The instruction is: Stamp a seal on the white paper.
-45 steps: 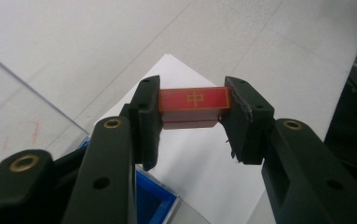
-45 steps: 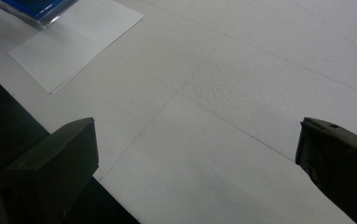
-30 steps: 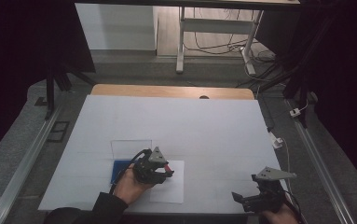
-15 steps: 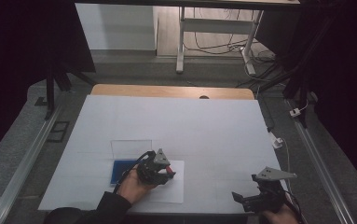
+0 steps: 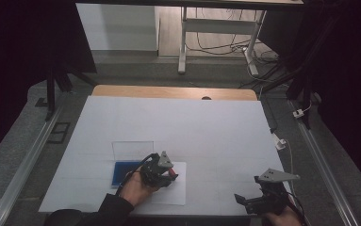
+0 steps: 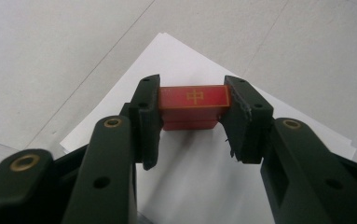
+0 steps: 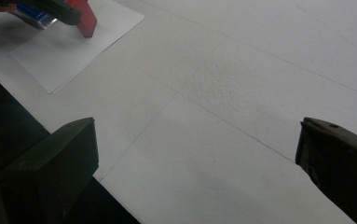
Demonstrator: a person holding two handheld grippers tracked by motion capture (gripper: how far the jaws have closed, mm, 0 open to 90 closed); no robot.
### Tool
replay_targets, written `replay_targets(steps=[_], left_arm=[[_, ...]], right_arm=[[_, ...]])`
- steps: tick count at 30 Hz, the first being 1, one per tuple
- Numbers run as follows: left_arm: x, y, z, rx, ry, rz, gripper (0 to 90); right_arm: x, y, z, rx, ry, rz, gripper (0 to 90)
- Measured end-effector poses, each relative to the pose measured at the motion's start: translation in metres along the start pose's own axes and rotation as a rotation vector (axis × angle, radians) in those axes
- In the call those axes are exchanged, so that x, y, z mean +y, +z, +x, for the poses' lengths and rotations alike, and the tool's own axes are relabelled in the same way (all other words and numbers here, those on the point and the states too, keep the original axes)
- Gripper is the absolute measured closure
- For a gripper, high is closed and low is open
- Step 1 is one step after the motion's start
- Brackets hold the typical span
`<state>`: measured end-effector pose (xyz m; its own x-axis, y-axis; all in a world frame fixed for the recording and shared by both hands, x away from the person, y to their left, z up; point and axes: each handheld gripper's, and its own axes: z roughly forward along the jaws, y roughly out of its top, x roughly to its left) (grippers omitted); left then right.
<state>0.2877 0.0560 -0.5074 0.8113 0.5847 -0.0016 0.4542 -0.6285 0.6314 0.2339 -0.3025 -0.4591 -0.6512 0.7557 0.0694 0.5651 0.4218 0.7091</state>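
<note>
White covering spreads across the table (image 5: 216, 127), with dark floor and cables beyond its far edge. Near the front left lies a white paper sheet (image 5: 173, 193), with a blue pad (image 5: 121, 172) just beside it on its left and a clear plastic lid (image 5: 132, 149) behind that.

The left gripper (image 5: 168, 175) has its jaws closed part-way onto a red stamp block (image 6: 193, 100), one pad on each end face, and the block sits low over the sheet (whether its base touches the paper I cannot tell; the right gripper view shows the red body tilted with a shadow right under it). Compared with the frames from a second ago, the left hand has edged slightly lower and forward over the paper, away from the blue pad, so my reading is that inking is done and the press onto the sheet is the step in hand.

The right gripper (image 5: 263, 201) has not shifted from its place at the front right, well apart from the sheet, jaws wide open and holding nothing over bare table.
</note>
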Motion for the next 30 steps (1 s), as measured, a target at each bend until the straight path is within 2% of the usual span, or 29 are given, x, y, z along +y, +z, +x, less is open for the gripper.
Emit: replay_targets(steps=[7, 15, 18, 23, 30], left_arm=[[-0.001, 0.0, 0.006, -0.037, -0.031, -0.006, 59.0], [0.002, 0.0, -0.001, 0.005, 0.003, 0.017, 59.0], [0.001, 0.0, 0.004, -0.023, -0.019, 0.011, 59.0], [0.0, 0.001, 0.007, -0.045, -0.038, 0.003, 59.0], [0.002, 0.001, -0.004, 0.025, 0.019, 0.015, 59.0]], right_arm=[[0.0, 0.0, 0.0, 0.0, 0.001, -0.001, 0.0], [0.0, 0.0, 0.0, 0.002, 0.002, 0.0, 0.0], [0.0, 0.0, 0.0, 0.0, 0.003, 0.0, 0.0], [0.0, 0.0, 0.0, -0.001, 0.003, 0.0, 0.0], [0.0, 0.0, 0.0, 0.0, 0.0, 0.0, 0.0]])
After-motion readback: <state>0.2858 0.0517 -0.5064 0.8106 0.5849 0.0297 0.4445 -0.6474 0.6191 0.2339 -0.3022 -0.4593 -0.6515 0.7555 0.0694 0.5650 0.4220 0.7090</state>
